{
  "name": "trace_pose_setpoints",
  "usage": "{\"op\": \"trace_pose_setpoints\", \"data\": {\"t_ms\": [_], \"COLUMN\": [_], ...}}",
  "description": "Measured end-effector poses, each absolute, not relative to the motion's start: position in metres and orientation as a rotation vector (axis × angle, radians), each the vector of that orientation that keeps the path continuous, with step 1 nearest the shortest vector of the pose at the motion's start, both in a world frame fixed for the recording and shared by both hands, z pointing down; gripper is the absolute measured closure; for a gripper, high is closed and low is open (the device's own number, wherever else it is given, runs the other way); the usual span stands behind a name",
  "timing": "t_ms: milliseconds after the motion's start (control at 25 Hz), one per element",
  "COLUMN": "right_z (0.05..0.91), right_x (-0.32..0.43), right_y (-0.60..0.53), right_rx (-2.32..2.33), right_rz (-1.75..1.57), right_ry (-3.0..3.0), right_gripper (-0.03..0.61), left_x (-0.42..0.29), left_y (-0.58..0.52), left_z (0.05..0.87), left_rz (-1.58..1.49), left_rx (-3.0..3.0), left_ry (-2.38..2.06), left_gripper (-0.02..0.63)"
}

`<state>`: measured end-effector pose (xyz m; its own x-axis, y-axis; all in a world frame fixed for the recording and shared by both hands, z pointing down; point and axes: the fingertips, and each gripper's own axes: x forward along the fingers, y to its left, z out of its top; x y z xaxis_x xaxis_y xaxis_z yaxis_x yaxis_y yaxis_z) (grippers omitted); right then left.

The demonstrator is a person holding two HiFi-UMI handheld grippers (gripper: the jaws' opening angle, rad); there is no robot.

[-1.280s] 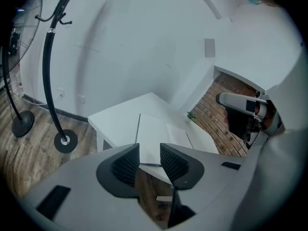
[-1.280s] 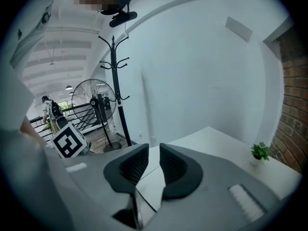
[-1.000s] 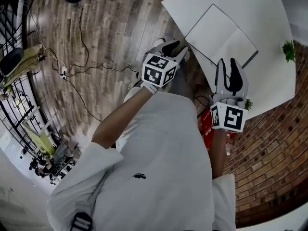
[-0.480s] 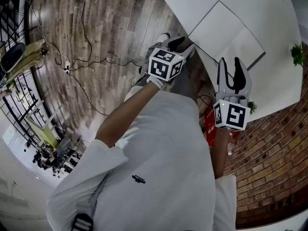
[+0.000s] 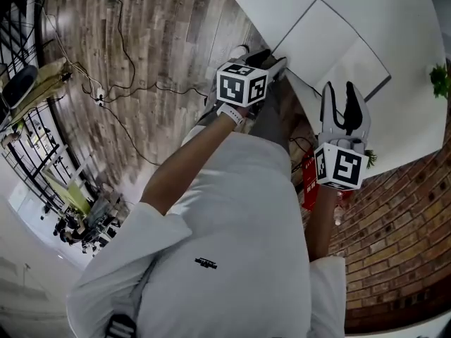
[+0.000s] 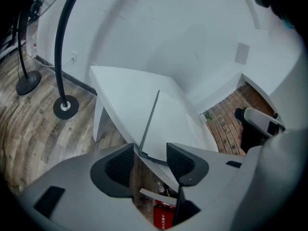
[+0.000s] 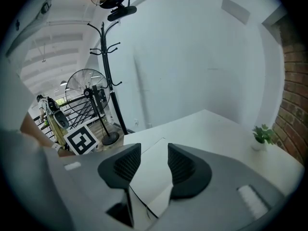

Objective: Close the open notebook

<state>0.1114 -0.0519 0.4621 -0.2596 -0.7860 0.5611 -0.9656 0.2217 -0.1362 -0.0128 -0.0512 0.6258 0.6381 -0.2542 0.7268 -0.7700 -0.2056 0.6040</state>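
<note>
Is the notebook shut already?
No, the notebook lies open, both pages flat on the white table.

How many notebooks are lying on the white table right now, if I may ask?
1: the open notebook lies by the white table's near edge, pages up. No other shows.

Head view: table (image 5: 402, 20) cut by top edge. Notebook (image 5: 331, 41) partly behind right gripper (image 5: 340, 89) fingers (image 5: 351, 108).

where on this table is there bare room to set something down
Bare table beyond the notebook, and a patch between it and the small plant. Crowded along the near edge, where the left gripper and right gripper hover by the notebook.
</note>
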Motion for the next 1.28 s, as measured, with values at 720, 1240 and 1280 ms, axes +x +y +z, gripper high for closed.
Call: {"op": "trace_pose_setpoints", "data": {"t_ms": [720,1240,1280], "right_z": [0.469,0.467,0.466], "right_x": [0.116,0.113,0.113], "right_y": [-0.051,-0.047,-0.046], "right_rx": [1.638,1.648,1.648], "right_rz": [0.707,0.727,0.726], "right_ry": [-2.125,-2.136,-2.136], "right_gripper": [0.399,0.402,0.402], "left_x": [-0.011,-0.014,-0.014], "left_y": [-0.048,-0.047,-0.047], "left_z": [0.633,0.629,0.628], "left_rz": [0.638,0.738,0.738], "left_rx": [1.608,1.581,1.58], "left_ry": [-0.94,-0.951,-0.955], "left_gripper": [0.446,0.507,0.513]}}
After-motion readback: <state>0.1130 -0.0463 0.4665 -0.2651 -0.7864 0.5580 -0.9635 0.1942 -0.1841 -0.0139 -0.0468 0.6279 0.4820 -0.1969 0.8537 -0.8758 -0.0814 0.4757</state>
